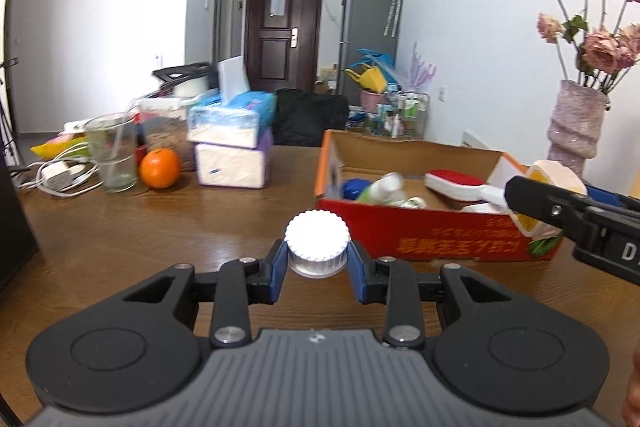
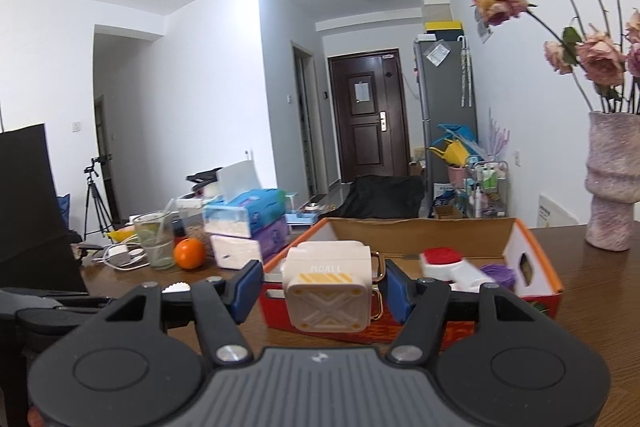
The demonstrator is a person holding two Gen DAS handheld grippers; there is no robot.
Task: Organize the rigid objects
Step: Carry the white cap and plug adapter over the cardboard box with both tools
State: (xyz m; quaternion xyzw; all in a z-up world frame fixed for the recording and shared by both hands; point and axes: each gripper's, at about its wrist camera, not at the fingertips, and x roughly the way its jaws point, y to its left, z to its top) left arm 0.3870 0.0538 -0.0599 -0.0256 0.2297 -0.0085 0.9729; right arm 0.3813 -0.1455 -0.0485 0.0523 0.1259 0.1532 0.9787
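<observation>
My left gripper (image 1: 317,261) is shut on a small clear bottle with a white ribbed cap (image 1: 317,241), held above the wooden table, left of the orange cardboard box (image 1: 420,227). The box holds a red-and-white brush (image 1: 456,183), a blue lid and other small items. My right gripper (image 2: 320,287) holds a cream and yellow case with a metal ring (image 2: 328,291) between its blue pads, in front of the box (image 2: 536,259). The right pad touches the ring; a gap shows at the left pad. The right gripper also shows in the left wrist view (image 1: 560,207).
On the table (image 1: 180,227) at left stand an orange (image 1: 159,168), a glass with a straw (image 1: 112,155), stacked tissue packs (image 1: 232,143) and a charger with cables (image 1: 60,175). A pink vase of dried roses (image 2: 612,187) stands at the right.
</observation>
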